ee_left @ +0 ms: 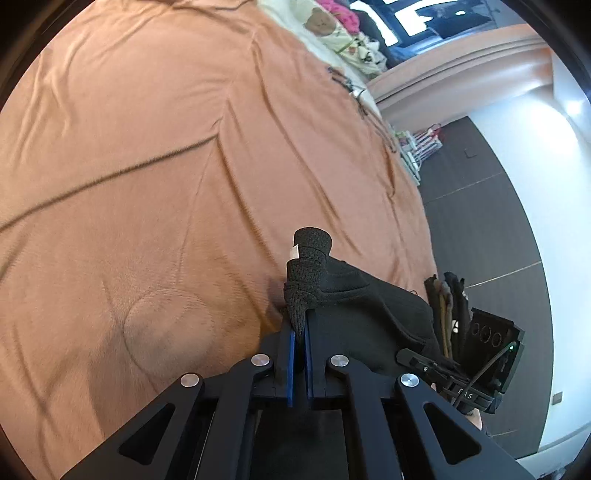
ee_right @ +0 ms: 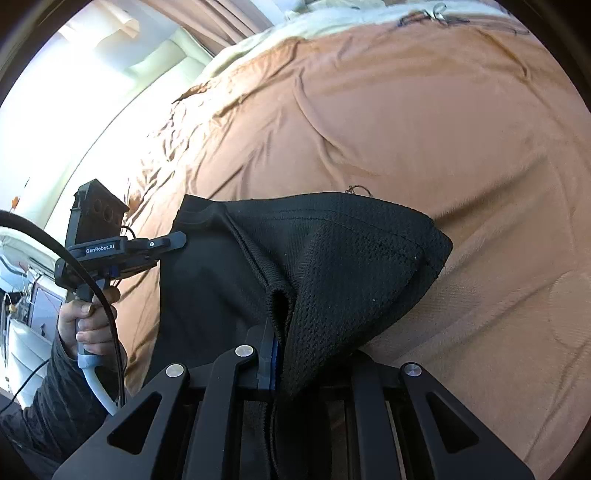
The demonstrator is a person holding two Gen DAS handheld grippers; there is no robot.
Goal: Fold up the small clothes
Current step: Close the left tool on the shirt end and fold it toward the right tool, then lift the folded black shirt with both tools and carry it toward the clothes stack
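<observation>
A small black knit garment (ee_right: pixel 332 251) hangs between my two grippers above an orange bedspread (ee_right: pixel 406 110). My left gripper (ee_left: pixel 300 325) is shut on a bunched edge of the garment (ee_left: pixel 354 295); it also shows in the right wrist view (ee_right: pixel 177 240) at the garment's left corner. My right gripper (ee_right: pixel 280 332) is shut on another edge, and cloth drapes over its right finger. The right gripper shows in the left wrist view (ee_left: pixel 417 358), at the garment's far side.
The orange bedspread (ee_left: pixel 166 147) fills most of both views, with creases. A pile of other clothes (ee_left: pixel 343 26) lies at the bed's far end. Dark floor (ee_left: pixel 480 221) lies to the right of the bed. The person's hand (ee_right: pixel 88 317) holds the left gripper's handle.
</observation>
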